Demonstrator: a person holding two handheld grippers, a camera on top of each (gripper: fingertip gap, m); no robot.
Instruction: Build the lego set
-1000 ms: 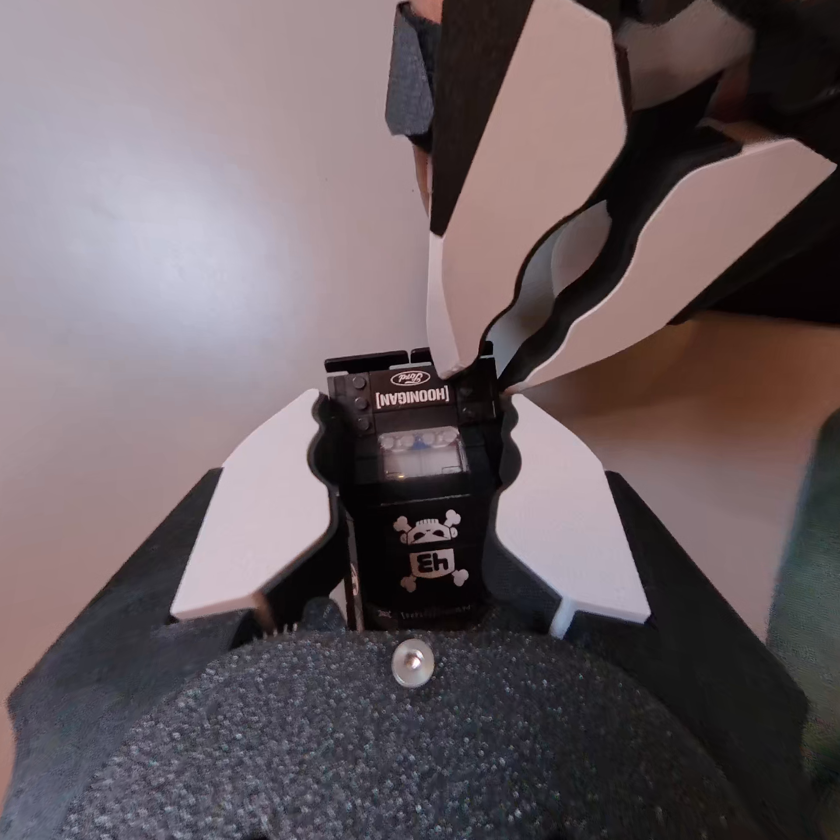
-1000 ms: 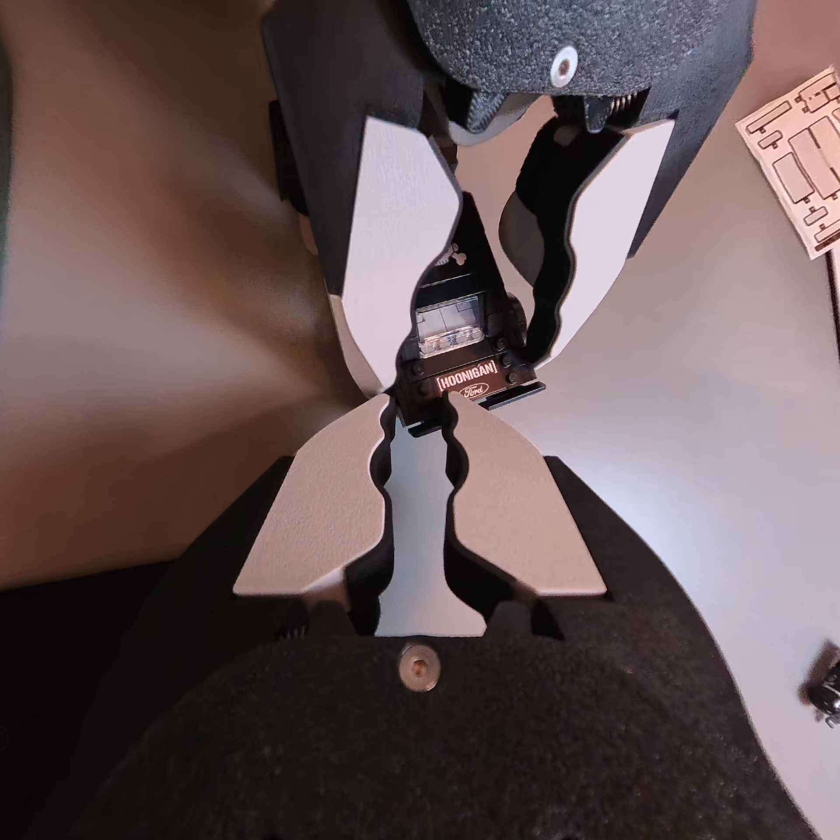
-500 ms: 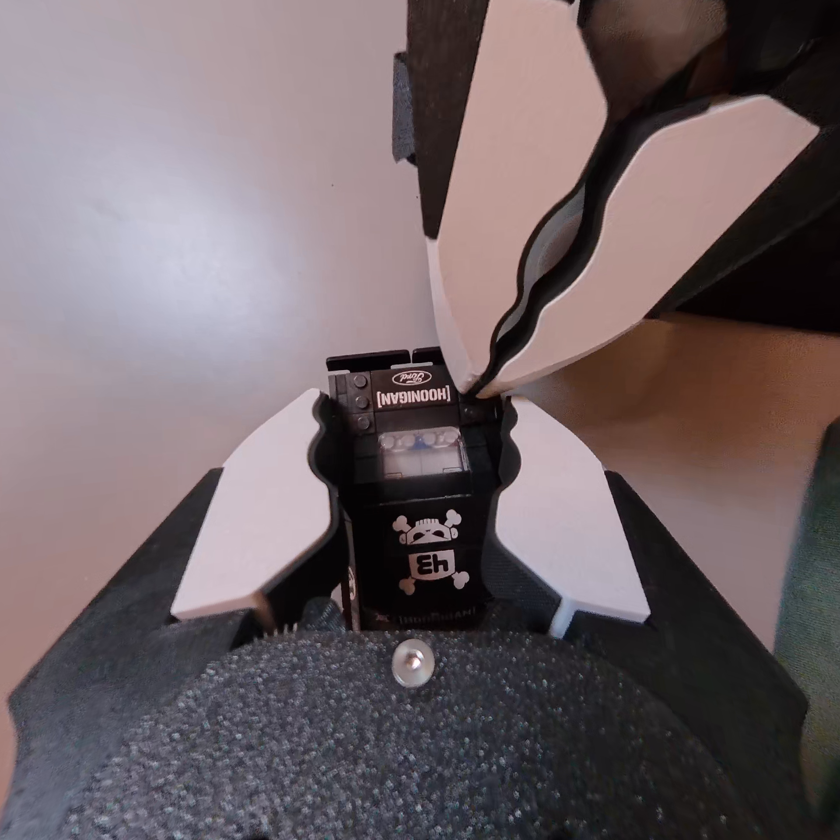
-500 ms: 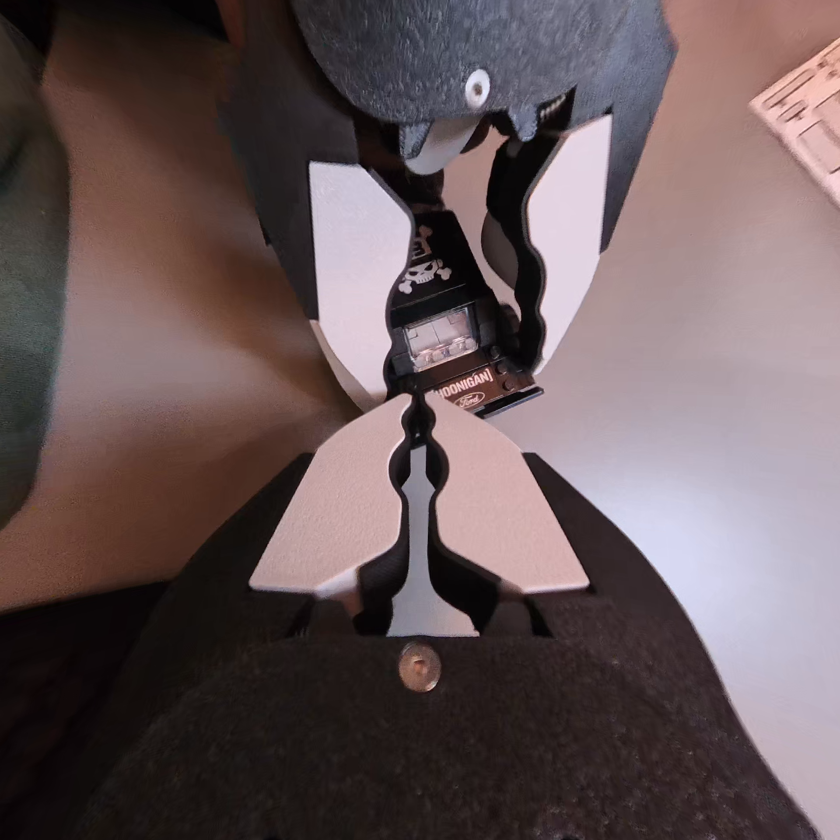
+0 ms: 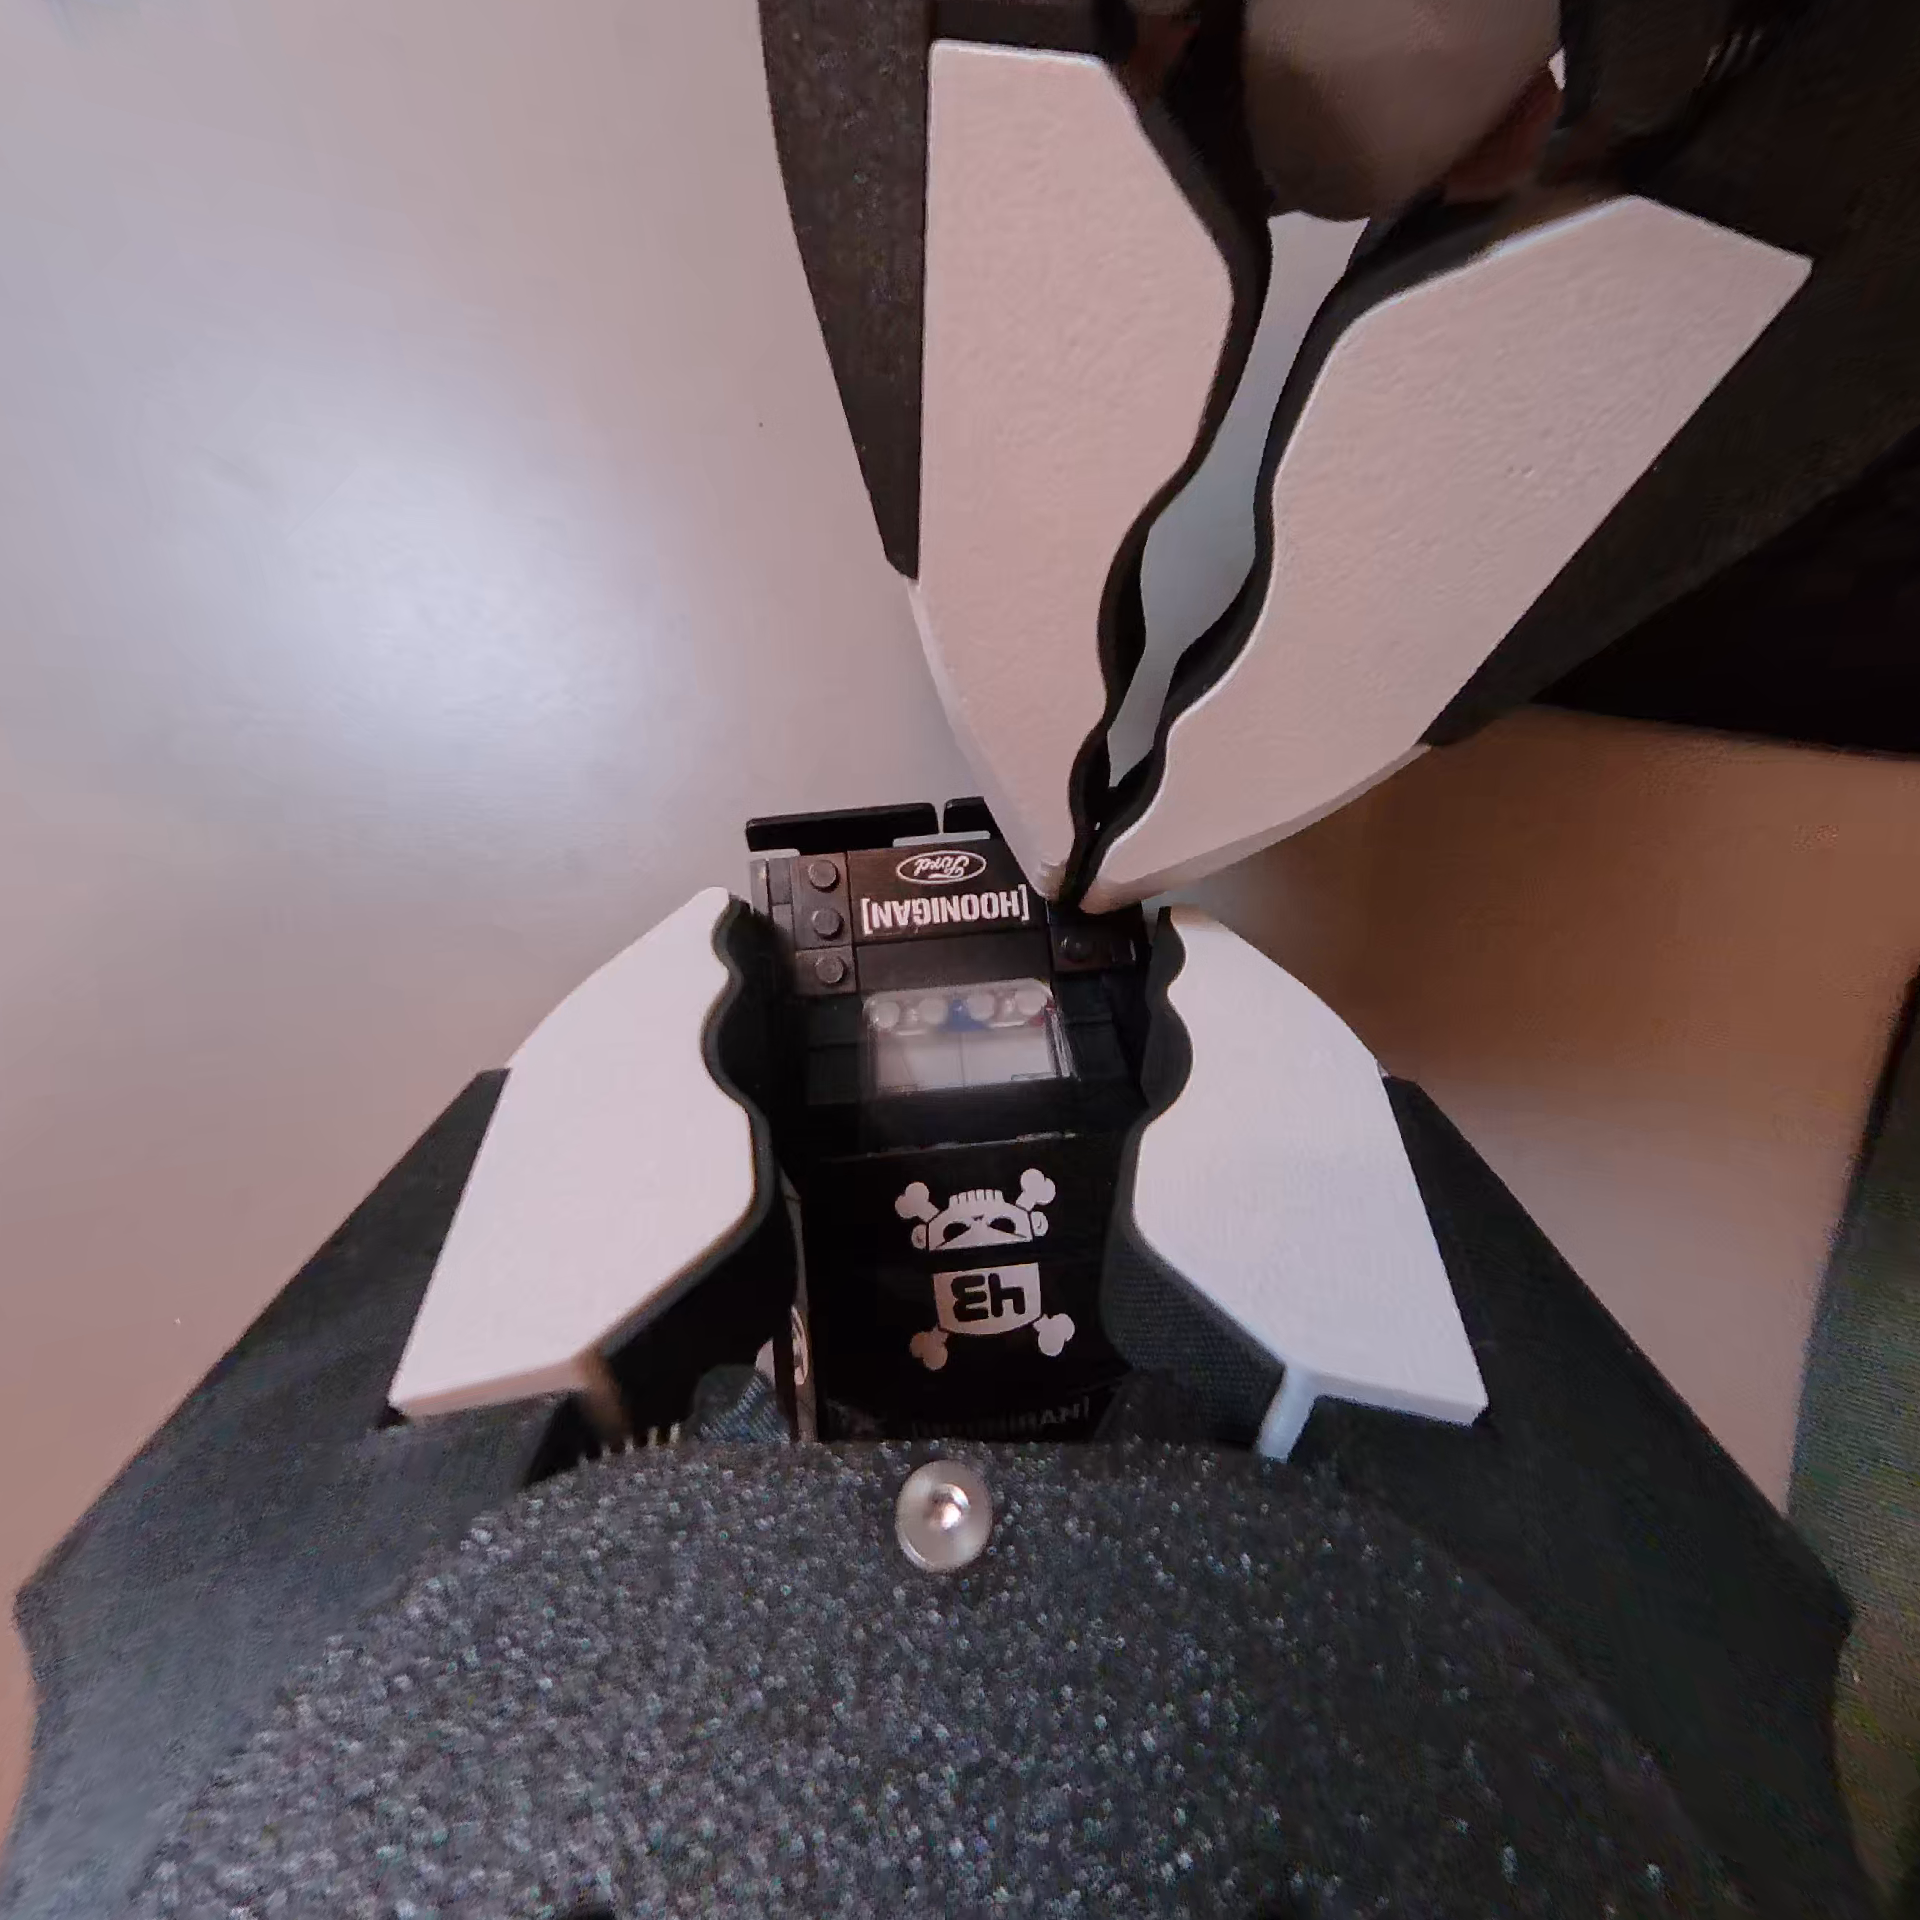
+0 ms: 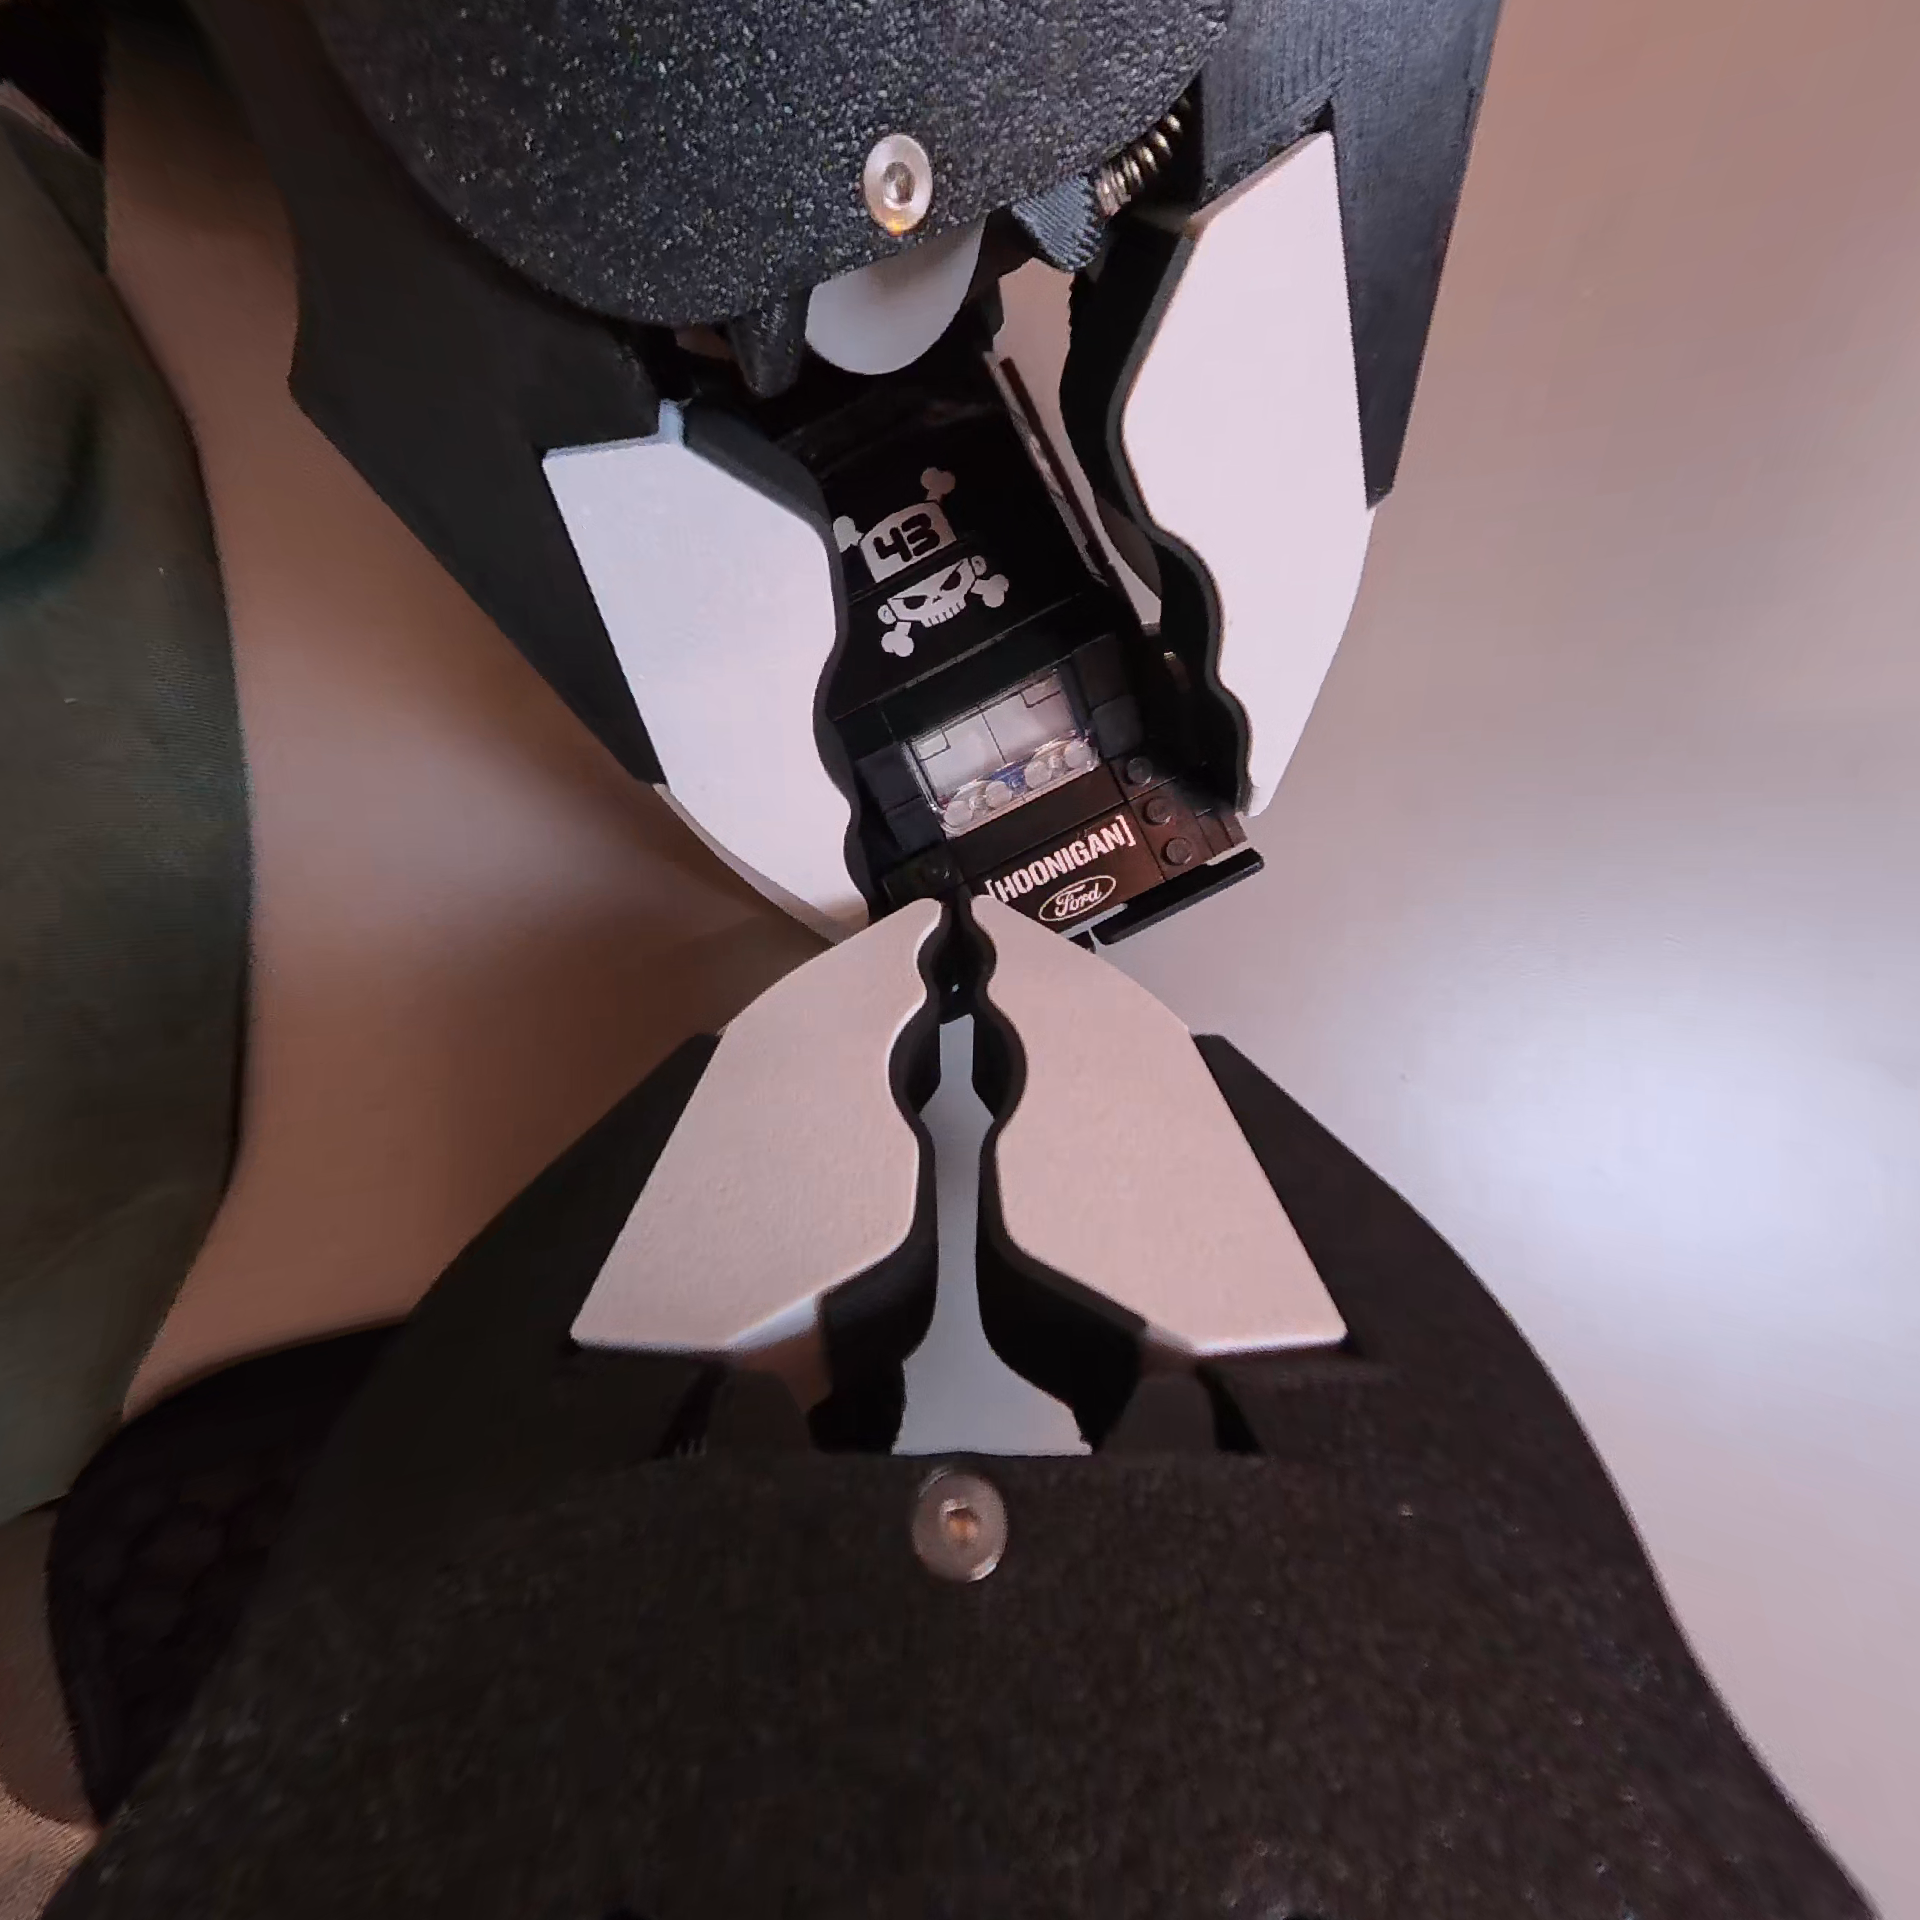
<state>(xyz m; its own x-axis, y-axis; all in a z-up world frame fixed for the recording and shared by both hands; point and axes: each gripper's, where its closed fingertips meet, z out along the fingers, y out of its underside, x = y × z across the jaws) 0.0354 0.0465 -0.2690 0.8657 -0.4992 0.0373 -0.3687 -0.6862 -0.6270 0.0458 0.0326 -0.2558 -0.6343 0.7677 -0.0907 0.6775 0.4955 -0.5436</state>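
Note:
My left gripper [image 5: 945,925] is shut on a black lego car [image 5: 966,1195] with white skull and number stickers, a clear windscreen and studs at its far end. The car lies lengthwise between the fingers, its far end sticking out past the tips. My right gripper [image 5: 1075,894] comes down from above right, jaws closed, tips touching the car's far right corner by a small black stud piece [image 5: 1081,940]. In the right wrist view the right gripper [image 6: 956,920] meets the same corner of the car [image 6: 935,623], held in the left gripper [image 6: 1039,862]. Whether a piece is pinched between the tips is hidden.
Under both grippers lies a pale, glossy table top [image 5: 364,520], also shown in the right wrist view [image 6: 1610,1039]. A blurred dark green cloth shows at the right edge of the left wrist view [image 5: 1870,1351] and at the left edge of the right wrist view [image 6: 104,727]. Less than 4 cm separates the two grippers' tips.
My right gripper has closed from partly open to shut at the car's far corner. My left gripper keeps the car in the same hold. The paper sheet has left the right wrist view.

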